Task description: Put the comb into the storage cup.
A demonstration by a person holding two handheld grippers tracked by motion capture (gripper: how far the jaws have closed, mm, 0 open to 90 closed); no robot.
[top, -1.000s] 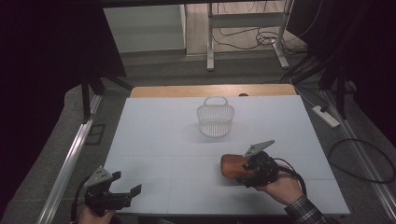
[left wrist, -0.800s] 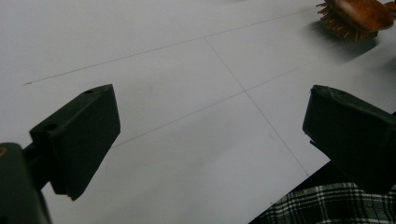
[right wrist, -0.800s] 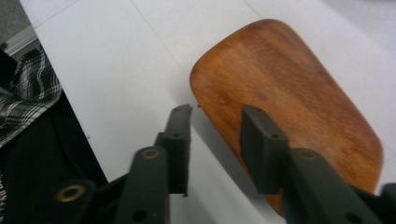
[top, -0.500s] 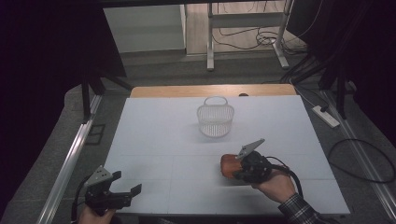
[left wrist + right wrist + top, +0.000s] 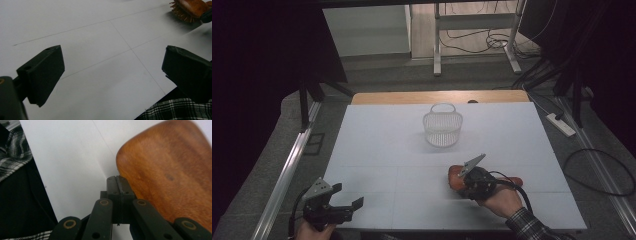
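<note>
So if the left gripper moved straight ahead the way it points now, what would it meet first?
Probably the brown wooden bristle brush near the right gripper; before it lies bare white table. The left gripper is open, and depth is uncertain.

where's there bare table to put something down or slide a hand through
Widest bare patch: the white table left of the wire basket, down to the left gripper. Also bare: the strip between basket and wooden brush, and the far right side. Crowded: the near right, where the right gripper, jaws shut, sits at the brush.
</note>
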